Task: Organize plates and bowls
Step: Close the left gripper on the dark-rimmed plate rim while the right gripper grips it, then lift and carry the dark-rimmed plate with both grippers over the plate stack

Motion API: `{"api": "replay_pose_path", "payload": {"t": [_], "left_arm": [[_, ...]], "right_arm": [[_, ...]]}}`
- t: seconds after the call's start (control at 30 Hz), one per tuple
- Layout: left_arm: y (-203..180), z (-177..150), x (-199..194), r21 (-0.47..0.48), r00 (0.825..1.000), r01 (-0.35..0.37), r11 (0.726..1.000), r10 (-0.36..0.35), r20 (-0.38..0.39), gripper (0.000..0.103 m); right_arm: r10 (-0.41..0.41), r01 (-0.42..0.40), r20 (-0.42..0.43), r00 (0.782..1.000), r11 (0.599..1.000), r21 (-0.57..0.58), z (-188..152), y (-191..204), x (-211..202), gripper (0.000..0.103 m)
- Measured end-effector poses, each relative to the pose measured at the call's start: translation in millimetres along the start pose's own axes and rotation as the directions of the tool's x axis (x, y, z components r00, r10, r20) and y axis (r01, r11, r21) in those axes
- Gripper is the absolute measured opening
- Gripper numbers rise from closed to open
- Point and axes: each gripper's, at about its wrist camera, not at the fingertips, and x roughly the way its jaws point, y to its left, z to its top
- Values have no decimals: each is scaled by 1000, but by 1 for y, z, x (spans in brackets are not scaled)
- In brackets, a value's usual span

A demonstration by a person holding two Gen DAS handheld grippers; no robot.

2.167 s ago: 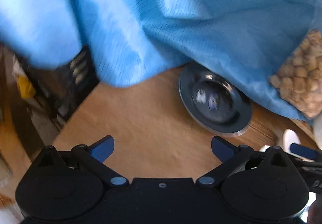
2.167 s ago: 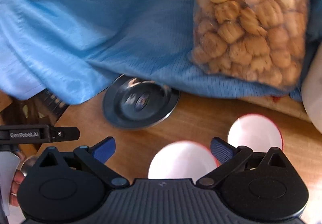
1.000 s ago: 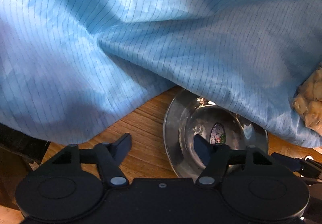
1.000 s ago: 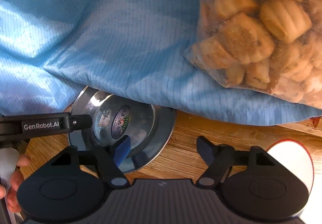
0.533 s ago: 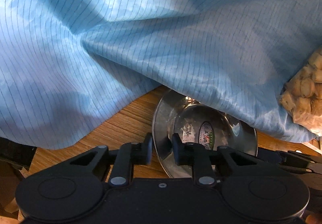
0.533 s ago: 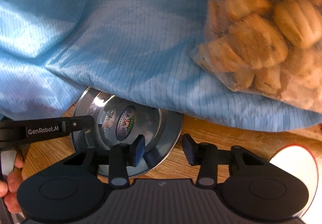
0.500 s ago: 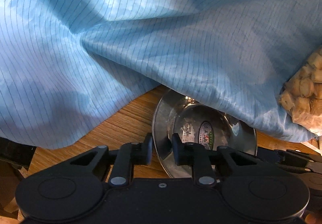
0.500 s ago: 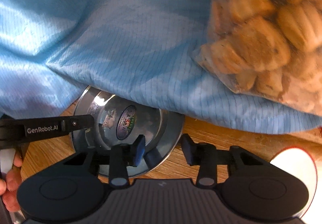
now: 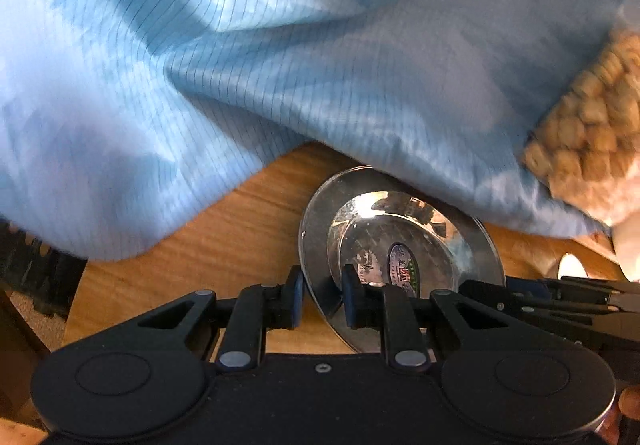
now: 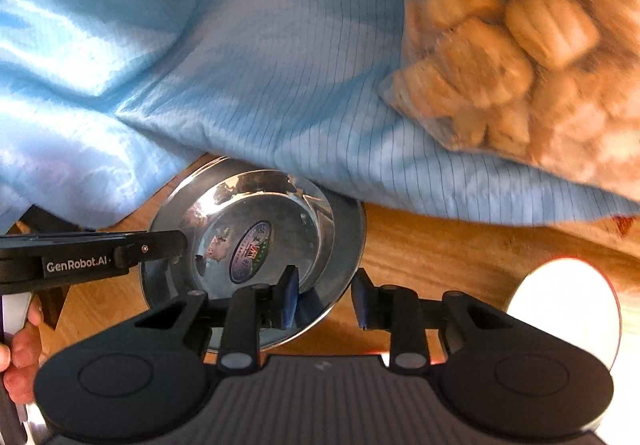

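Warm-toned wooden tabletop [image 9: 224,237]; crumpled pale-blue pinstriped cloth [image 9: 280,57] overhanging round steel plate [image 9: 472,241]. Left gripper [image 9: 322,297] pinching plate rim; right gripper [image 10: 324,297] straddling rim, fingers apart.

My left gripper [image 9: 322,297] pinches rim of shiny round steel plate [image 9: 404,241] on wooden table [image 9: 224,241]; striped blue cloth [image 9: 280,57] drapes over plate's far edge.

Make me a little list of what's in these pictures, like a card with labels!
Shiny thing: steel plate with a sticker in the middle
Left tongs: pinching the plate's rim
Right tongs: straddling the opposite rim, not quite shut
Over the plate's far edge: blue cloth
On the cloth: bag of biscuits
Underneath: wooden table
Also there: white bowl with a red rim
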Motion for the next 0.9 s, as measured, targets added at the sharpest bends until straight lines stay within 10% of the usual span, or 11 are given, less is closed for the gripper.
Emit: {"api": "replay_pose_path", "payload": {"t": [0.9], "left_arm": [[-20, -69, -75, 29, 997, -35, 999, 33, 64, 23]], "right_arm": [[119, -117, 49, 992, 992, -43, -61, 8, -70, 30]]}}
